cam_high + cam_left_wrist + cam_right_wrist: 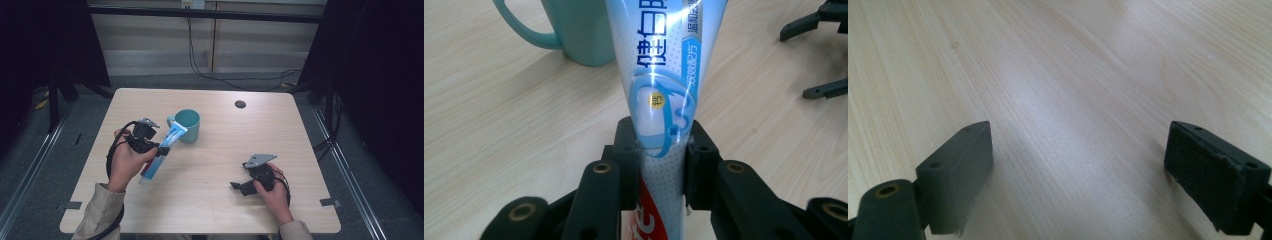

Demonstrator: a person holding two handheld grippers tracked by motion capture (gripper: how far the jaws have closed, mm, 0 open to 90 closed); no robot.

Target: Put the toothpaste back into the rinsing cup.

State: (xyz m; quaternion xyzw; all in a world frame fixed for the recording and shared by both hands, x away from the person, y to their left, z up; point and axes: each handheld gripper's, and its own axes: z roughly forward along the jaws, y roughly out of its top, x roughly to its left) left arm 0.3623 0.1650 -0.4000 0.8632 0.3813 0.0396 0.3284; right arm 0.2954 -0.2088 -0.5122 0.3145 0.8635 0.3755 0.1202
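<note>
Toothpaste tube (159, 152), soft glossy plastic in white and pale blue with a red band near its lower end, is sitting clamped in the left gripper (162, 150) over the left half of the table (215, 200). In the high view the tube is slanting from its cap end near the person's left hand (126, 160) up toward the mug (187, 125), its flat crimped end reaching the mug's near side; whether the two are touching I cannot tell. In the left gripper view the tube (659, 100) is running straight up between the two black jaws, which are pressing on its narrower part from both sides, so the left gripper (659, 165) is holding it firmly; the tube is widening like a fan above the pads, its printed surface catching a streak of light. The mug (574, 30) is standing just behind, a smooth teal cylinder with a rounded handle turned to the left in that view.

Moving right, the table is showing a pale wood grain with a matte finish and rounded corners. On its right half the right gripper (239, 186) is resting low in the person's right hand (272, 187), well apart from the tube. In the right gripper view its blocky, dull black pads (960, 170) are standing wide, with bare wood between them.
</note>
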